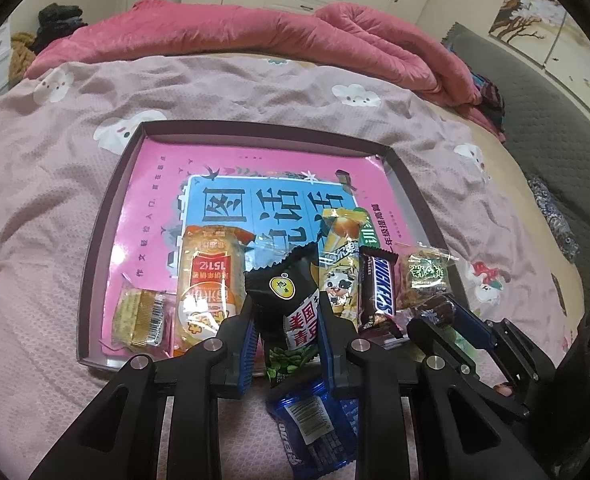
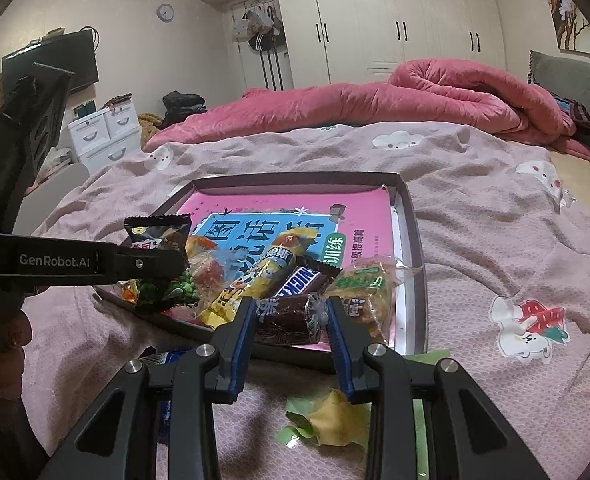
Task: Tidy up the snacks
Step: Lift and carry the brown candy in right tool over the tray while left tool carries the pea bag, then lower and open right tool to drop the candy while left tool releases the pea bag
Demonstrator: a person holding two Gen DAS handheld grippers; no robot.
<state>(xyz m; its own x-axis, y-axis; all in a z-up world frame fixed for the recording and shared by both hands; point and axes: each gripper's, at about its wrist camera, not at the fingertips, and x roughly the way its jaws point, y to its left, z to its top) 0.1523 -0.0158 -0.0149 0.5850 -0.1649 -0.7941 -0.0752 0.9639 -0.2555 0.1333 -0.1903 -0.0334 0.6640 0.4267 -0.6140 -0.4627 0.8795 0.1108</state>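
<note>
A shallow dark tray [image 1: 107, 208] lined with a pink book lies on the bed. My left gripper [image 1: 285, 320] is shut on a black green-pea packet [image 1: 283, 288], held upright over the tray's near edge. In the right wrist view my right gripper [image 2: 291, 312] is shut on a dark brown wrapped snack [image 2: 283, 318] at the tray's near right corner. Lying in the tray are an orange packet [image 1: 211, 280], a small clear-wrapped cracker [image 1: 143, 316], a yellow milk bar [image 1: 341, 268], a Snickers bar [image 1: 381, 292] and a green-labelled packet [image 1: 427, 276].
A blue Oreo packet [image 1: 315, 428] lies on the bedspread just outside the tray, under my left gripper. Yellow and green wrappers [image 2: 331, 416] lie on the bed below my right gripper. A rolled pink quilt [image 2: 415, 100] runs along the far side of the bed.
</note>
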